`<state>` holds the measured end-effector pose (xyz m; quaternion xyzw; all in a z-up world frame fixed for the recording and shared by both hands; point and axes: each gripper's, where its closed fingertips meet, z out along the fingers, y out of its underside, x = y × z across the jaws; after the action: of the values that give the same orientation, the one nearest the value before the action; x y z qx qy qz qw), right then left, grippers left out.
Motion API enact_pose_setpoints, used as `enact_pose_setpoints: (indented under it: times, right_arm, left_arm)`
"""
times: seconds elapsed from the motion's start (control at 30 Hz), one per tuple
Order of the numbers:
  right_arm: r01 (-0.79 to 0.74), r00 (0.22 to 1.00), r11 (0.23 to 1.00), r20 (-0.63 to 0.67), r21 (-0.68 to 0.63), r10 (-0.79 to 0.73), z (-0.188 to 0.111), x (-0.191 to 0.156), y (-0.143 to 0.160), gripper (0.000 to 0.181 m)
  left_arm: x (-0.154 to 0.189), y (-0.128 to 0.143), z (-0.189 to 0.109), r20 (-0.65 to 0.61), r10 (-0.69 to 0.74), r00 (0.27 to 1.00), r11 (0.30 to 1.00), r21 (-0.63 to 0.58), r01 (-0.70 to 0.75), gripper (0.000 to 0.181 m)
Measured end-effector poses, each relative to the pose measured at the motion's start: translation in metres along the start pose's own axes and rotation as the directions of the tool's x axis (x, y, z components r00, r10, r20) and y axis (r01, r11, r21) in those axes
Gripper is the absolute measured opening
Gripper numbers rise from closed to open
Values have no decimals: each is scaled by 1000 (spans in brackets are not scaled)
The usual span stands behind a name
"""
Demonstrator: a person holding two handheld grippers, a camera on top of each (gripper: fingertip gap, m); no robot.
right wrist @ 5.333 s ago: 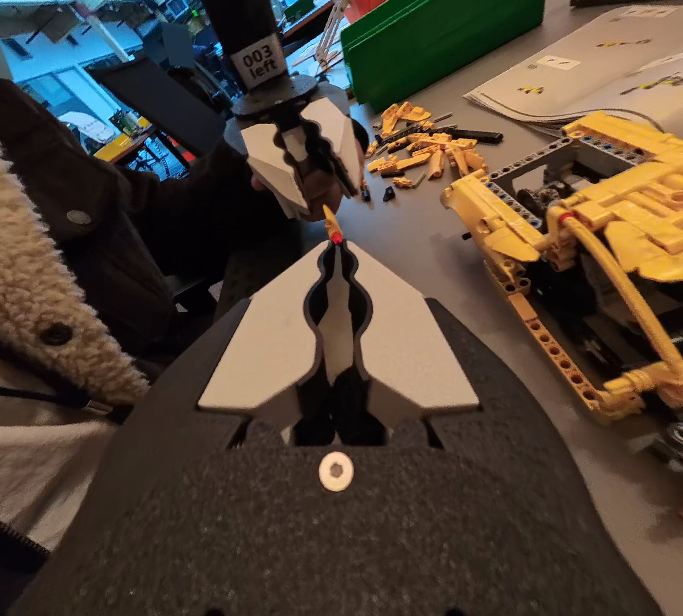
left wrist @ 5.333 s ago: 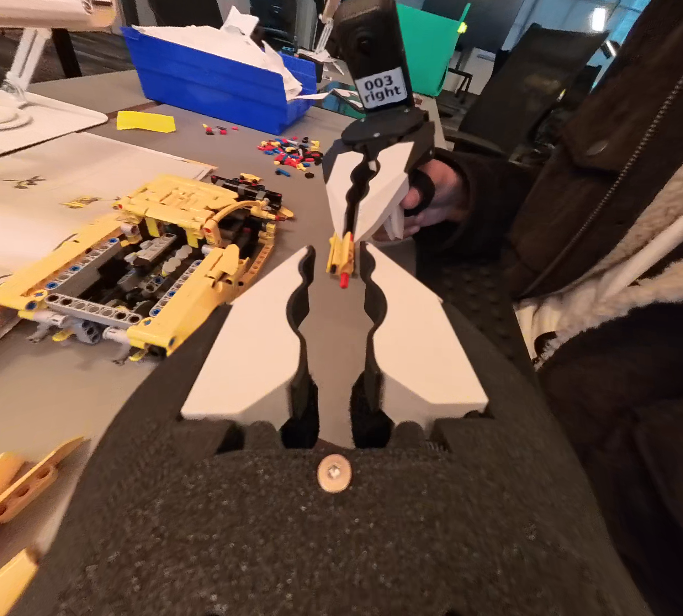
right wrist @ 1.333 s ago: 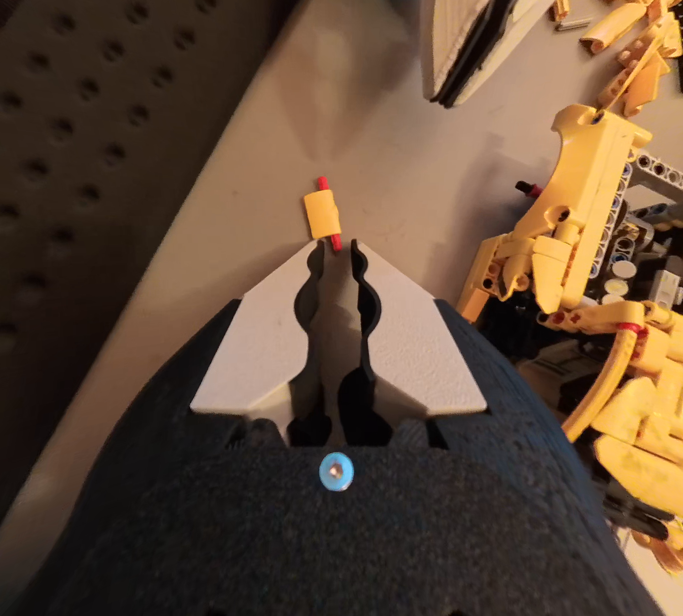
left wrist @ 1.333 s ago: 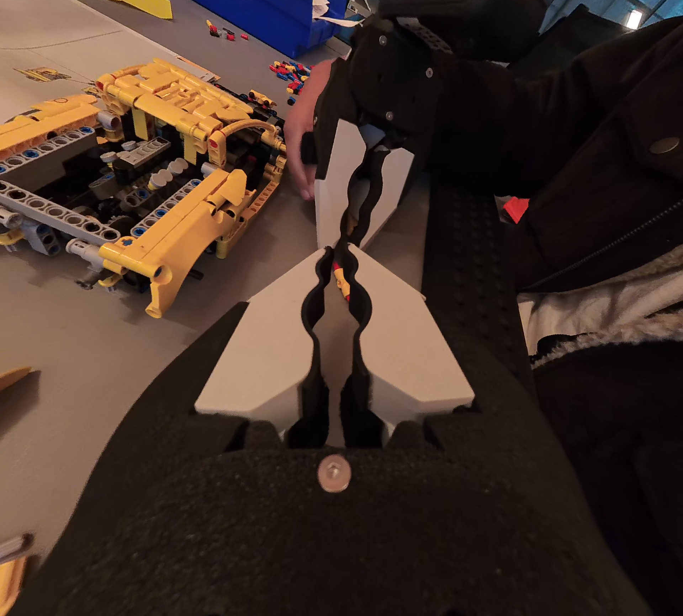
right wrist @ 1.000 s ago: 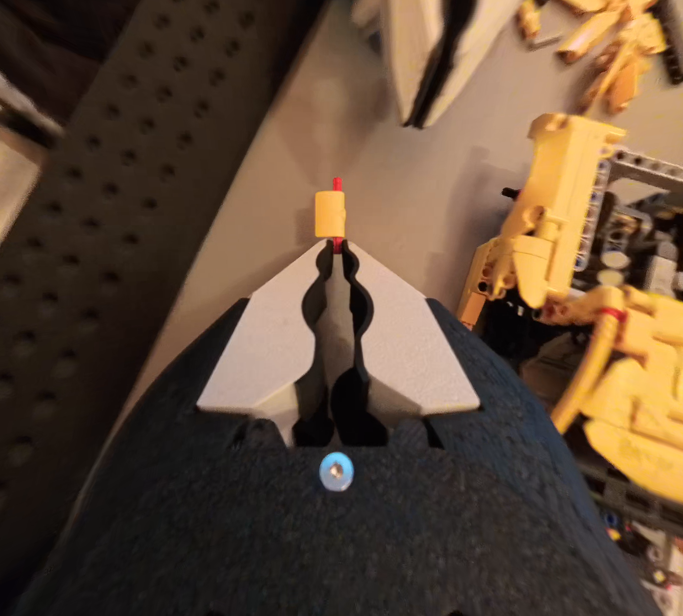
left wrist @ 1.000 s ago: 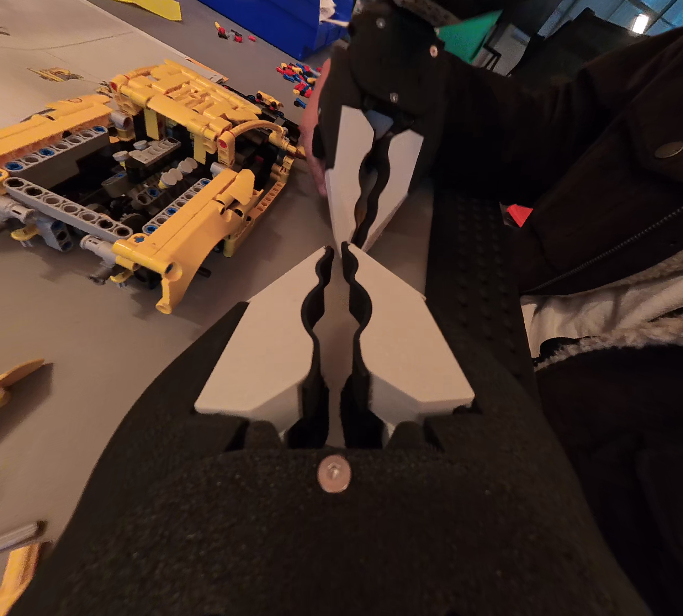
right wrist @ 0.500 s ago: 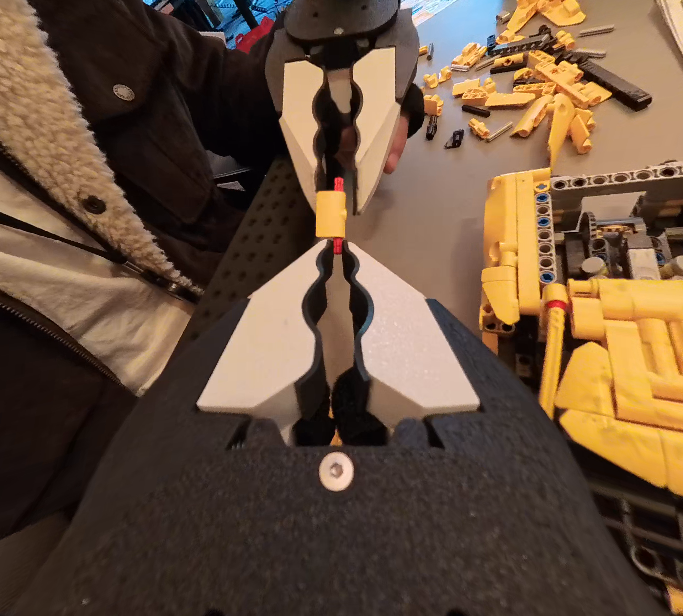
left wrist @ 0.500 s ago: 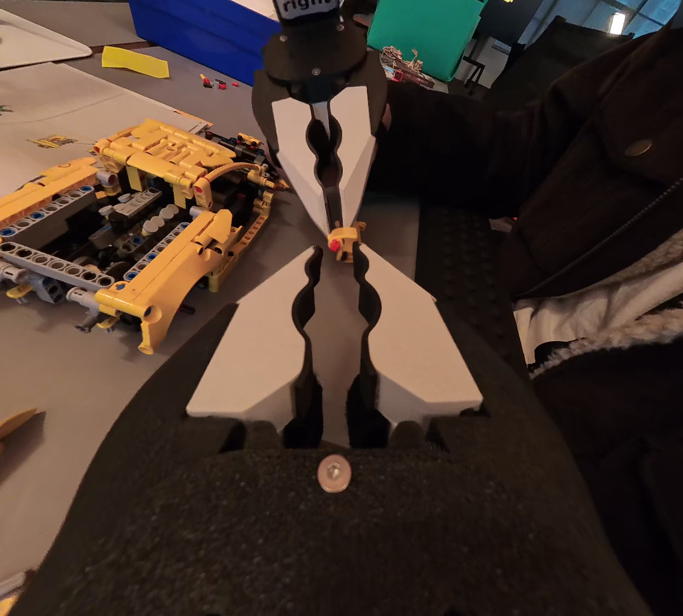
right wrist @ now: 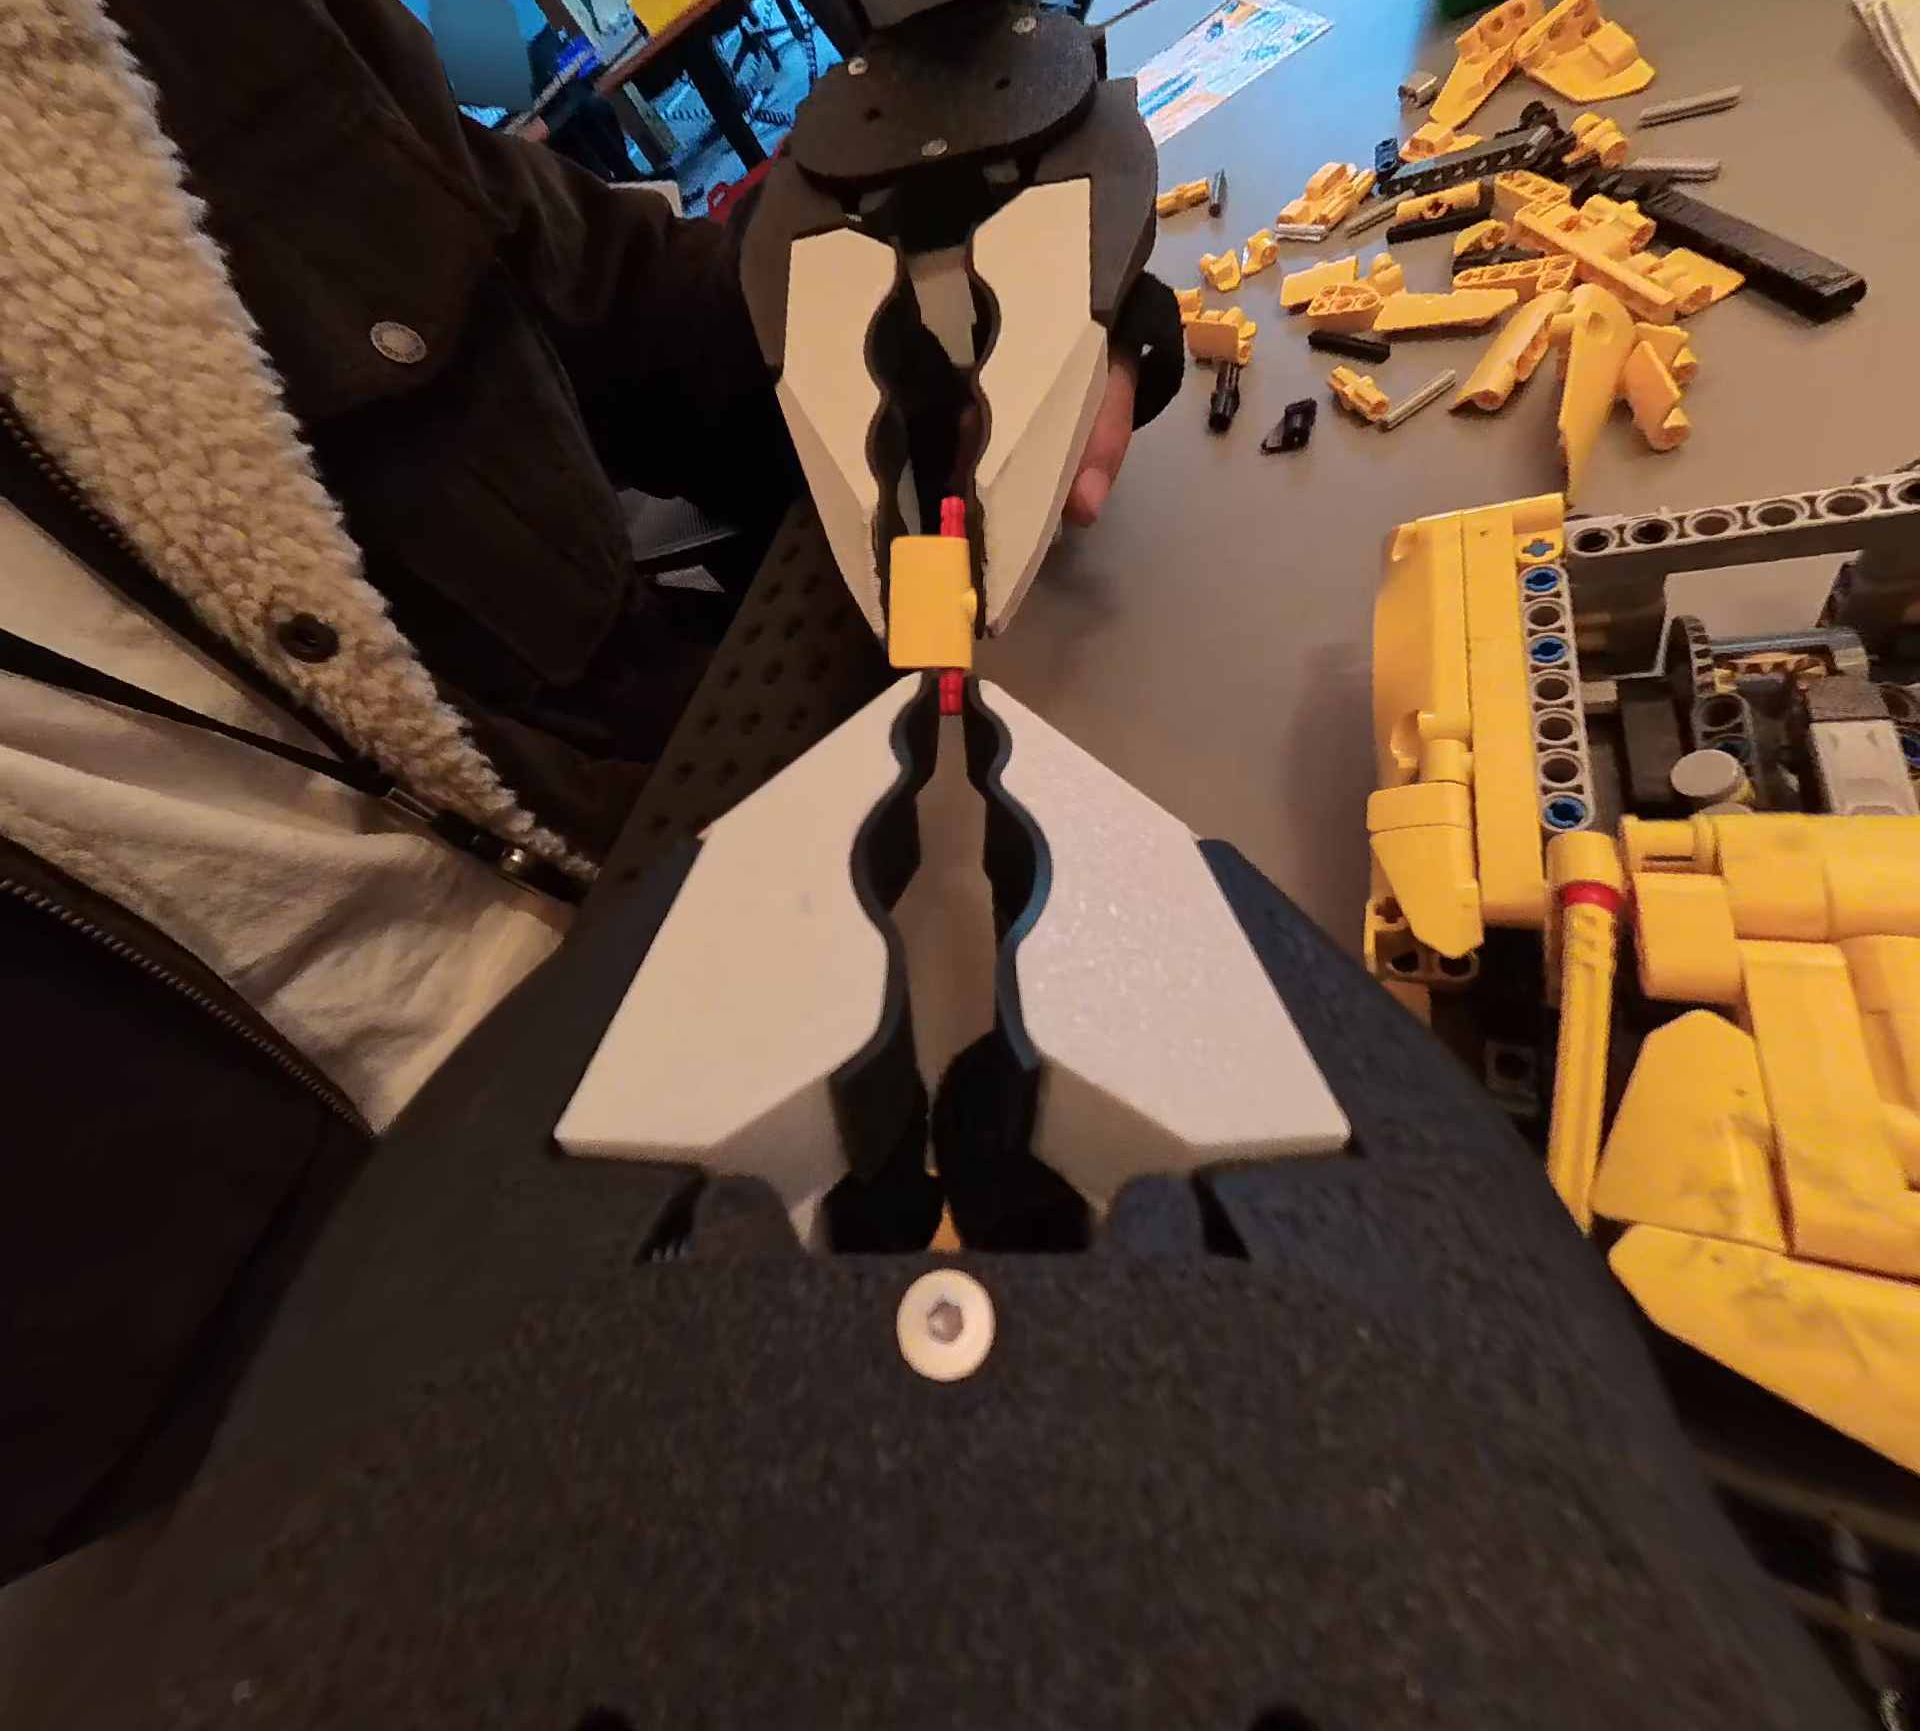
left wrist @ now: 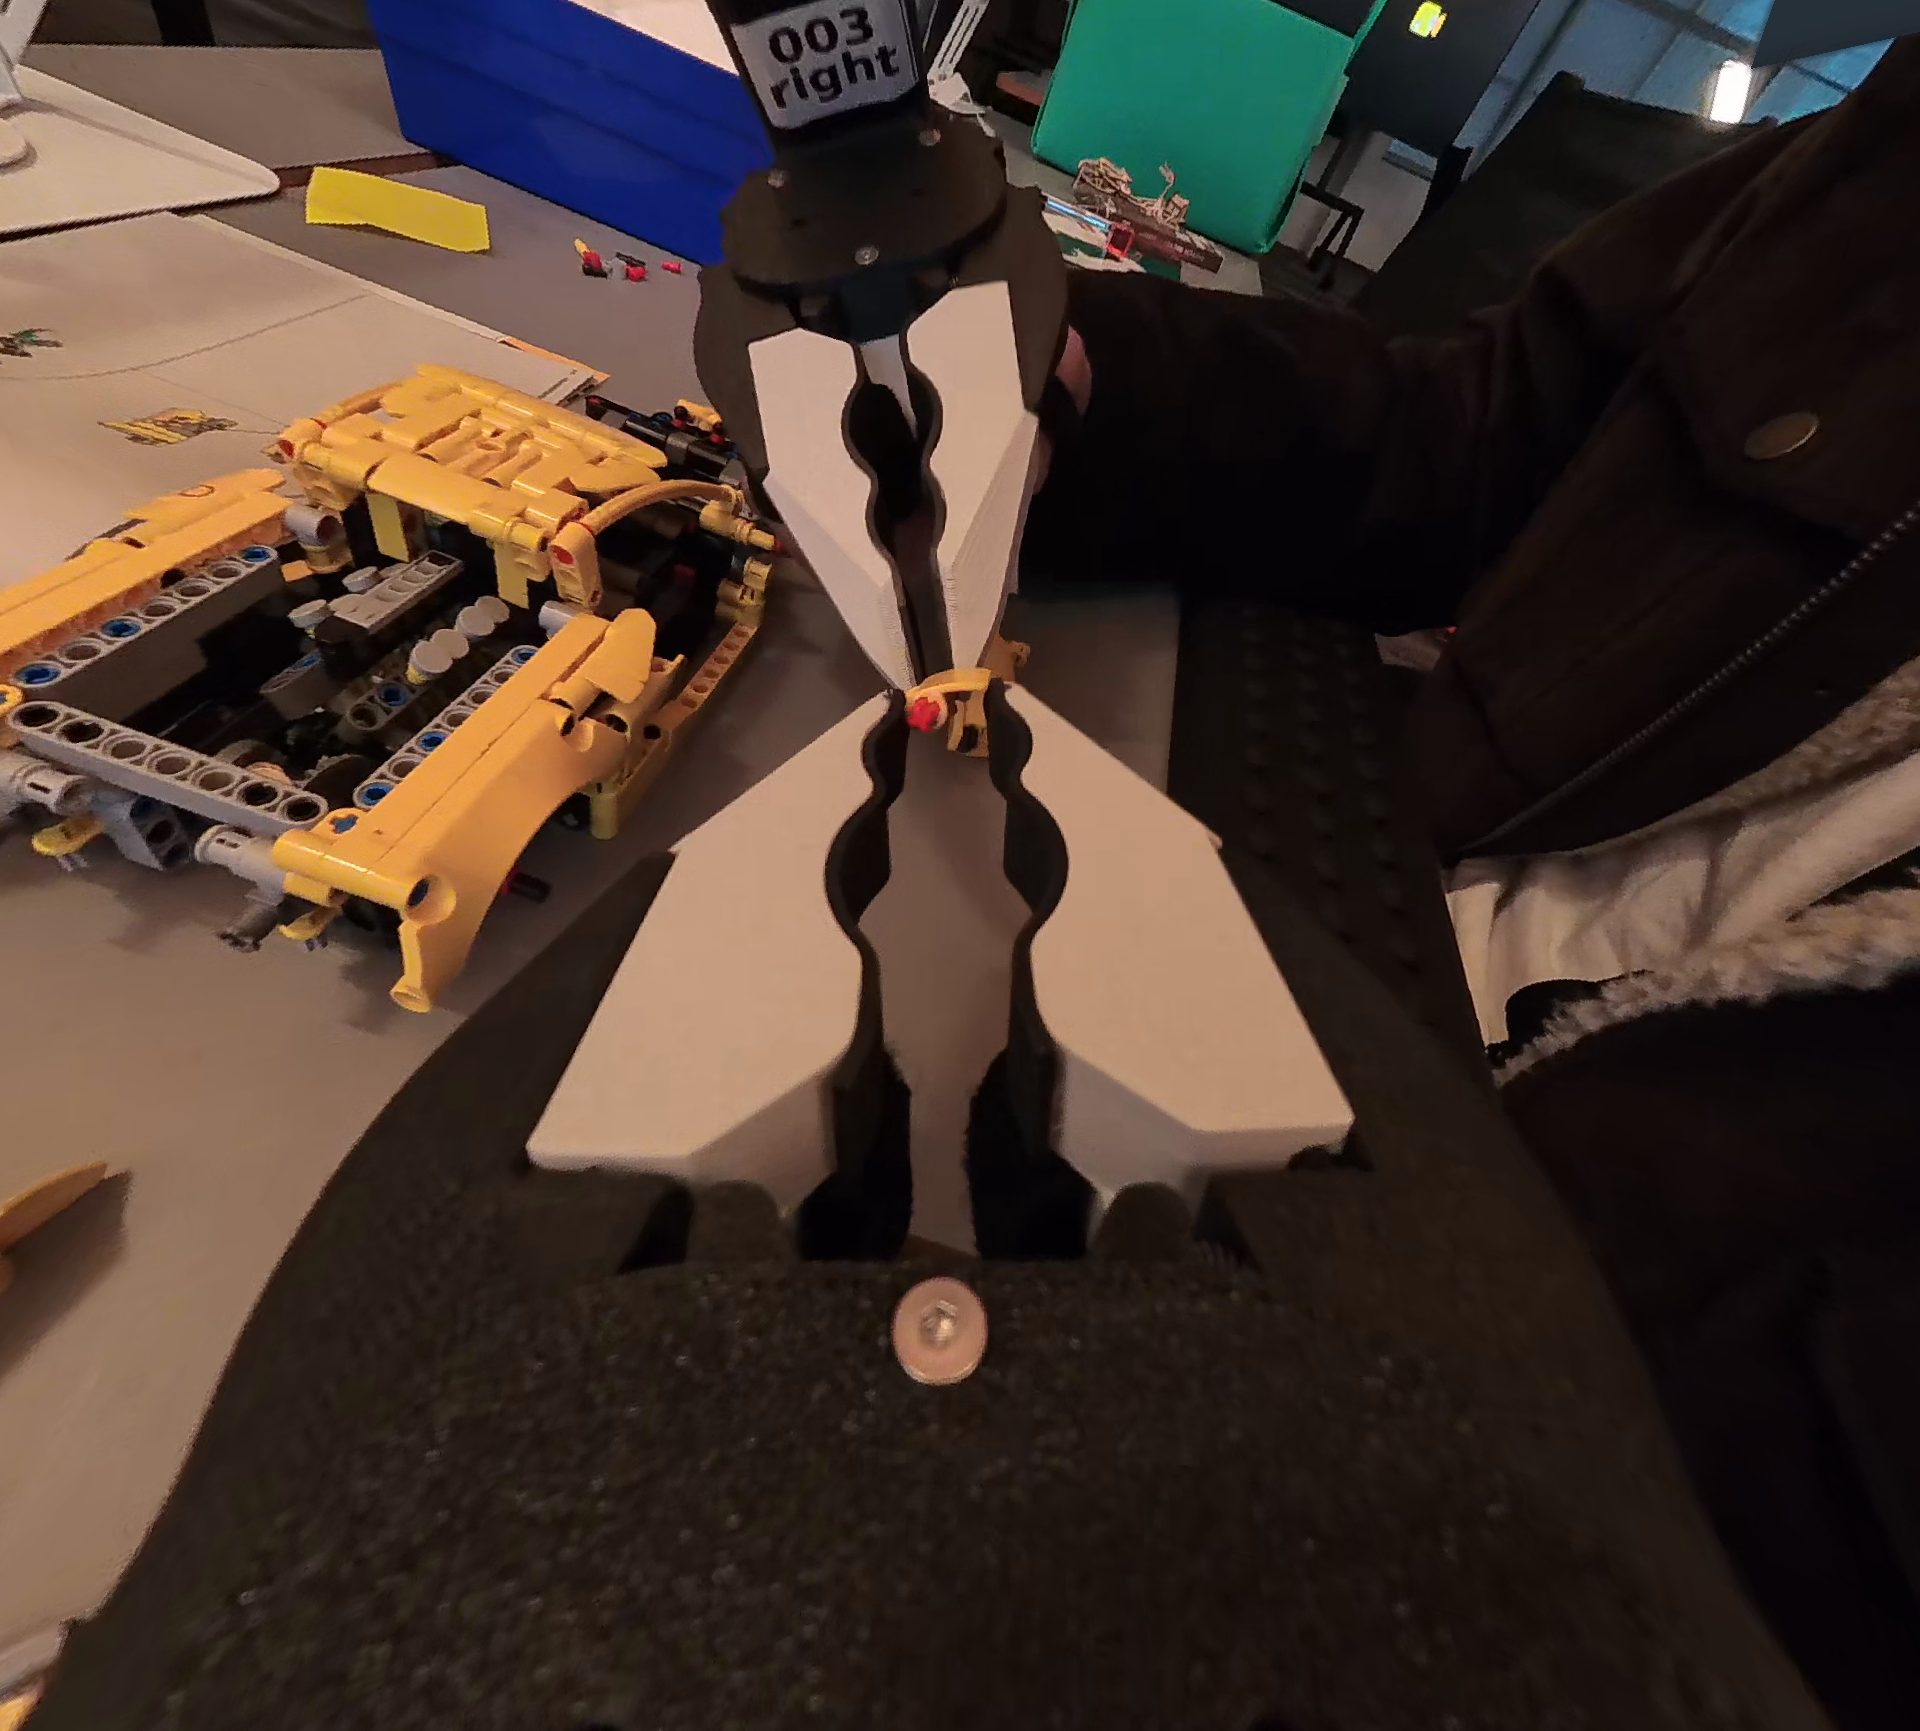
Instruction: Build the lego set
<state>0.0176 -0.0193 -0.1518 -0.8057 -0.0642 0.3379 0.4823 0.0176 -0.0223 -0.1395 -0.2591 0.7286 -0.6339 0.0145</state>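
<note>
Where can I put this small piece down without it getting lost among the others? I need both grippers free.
The bare grey table between the left gripper, the yellow model and the loose yellow parts is free. In the left wrist view, the strip in front of the model's near corner is bare too. The parts pile itself is crowded.

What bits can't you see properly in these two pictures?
- Red pin: its lower end is hidden between the right gripper fingertips, right wrist view.
- Yellow connector: partly hidden by both grippers' tips in the left wrist view, so whether the left gripper touches it is unclear.
- Yellow model: cut off by the right edge, right wrist view.
- Loose yellow pieces: too small to identify singly.
</note>
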Motion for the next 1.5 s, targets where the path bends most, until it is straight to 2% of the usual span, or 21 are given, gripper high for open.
enact_pose_setpoints:
  times: [0.2,0.43,0.67,0.83,0.93,1.03,1.1,1.23,1.37,1.47,1.5]
  right_arm:
    - [-30,999,998,46,61,27,-4,-5,-8,3]
    - [-34,998,998,52,56,31,1,-5,-6,3]
    - [-42,997,996,62,74,38,0,-7,-9,3]
    - [14,1000,998,-2,68,-13,2,-5,-12,3]
    - [102,990,995,-95,6,-101,1,-3,-11,4]
    - [127,981,992,-145,-16,-128,2,-3,-14,4]
    - [144,969,989,-199,-14,-144,-5,0,-17,3]
    - [216,905,976,-373,-2,-202,-33,7,-28,10]
    - [285,852,946,-492,153,-177,-48,-1,-39,14]
    - [285,841,903,-537,321,-75,-52,0,-38,16]
    - [271,844,898,-535,347,-48,-51,0,-36,22]
  left_arm:
    - [4,-1,0,-9,14,1000,1000,4,-14,15]
    - [1,-6,0,9,12,1000,999,30,-13,13]
    - [3,-8,-1,31,70,997,997,38,-71,9]
    - [1,-8,-4,24,63,998,997,35,-64,9]
    - [1,-7,-4,17,44,999,999,31,-45,9]
    - [0,-9,-6,20,53,998,998,37,-54,9]
    - [-2,-18,-14,42,73,996,994,80,-76,9]
    - [-18,-57,-53,131,58,990,947,308,-97,8]
    - [-50,-76,-92,303,5,953,893,428,-141,9]
    - [-75,-83,-120,429,-48,902,859,479,-182,9]
    - [-81,-84,-128,470,-56,881,853,482,-203,9]
